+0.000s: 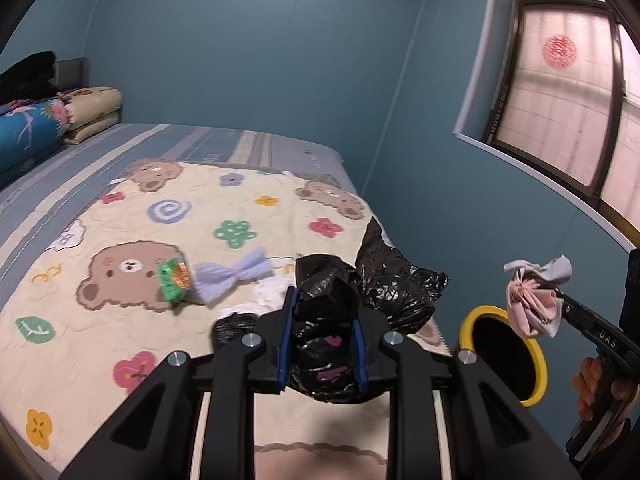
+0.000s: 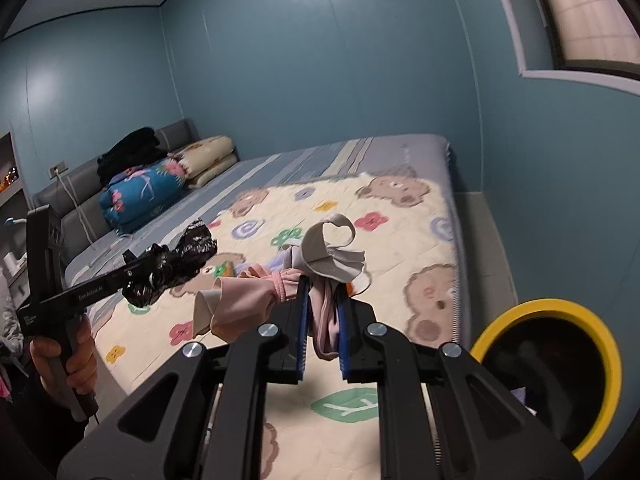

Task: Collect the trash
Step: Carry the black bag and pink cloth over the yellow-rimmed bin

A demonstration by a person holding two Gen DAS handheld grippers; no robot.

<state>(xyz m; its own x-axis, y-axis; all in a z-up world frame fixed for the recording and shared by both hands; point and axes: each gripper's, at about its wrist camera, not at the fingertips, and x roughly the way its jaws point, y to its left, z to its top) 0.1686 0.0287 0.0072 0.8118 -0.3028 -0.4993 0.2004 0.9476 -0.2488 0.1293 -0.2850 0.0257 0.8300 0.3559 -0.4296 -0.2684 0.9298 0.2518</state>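
My left gripper (image 1: 324, 304) is shut on a crumpled black plastic bag (image 1: 396, 276), held above the bear-print quilt (image 1: 120, 208). My right gripper (image 2: 322, 286) is shut on a bundle of pink and grey cloth (image 2: 240, 304). In the left wrist view that bundle (image 1: 532, 300) hangs over a yellow-rimmed bin (image 1: 468, 324). The bin (image 2: 600, 344) stands beside the bed at the lower right. In the right wrist view the left gripper (image 2: 148, 268) carries the black bag (image 2: 188, 252) at the left. A green wrapper (image 1: 174, 280) and a lavender piece (image 1: 232, 274) lie on the quilt.
Folded quilts (image 2: 144, 192) and a dark pile (image 2: 128, 148) sit at the head of the bed. A blue wall runs along the far side, with a window (image 1: 560, 92) above the bin. A person's hand (image 2: 76, 352) holds the left gripper's handle. Something white (image 1: 272, 292) lies under the bag.
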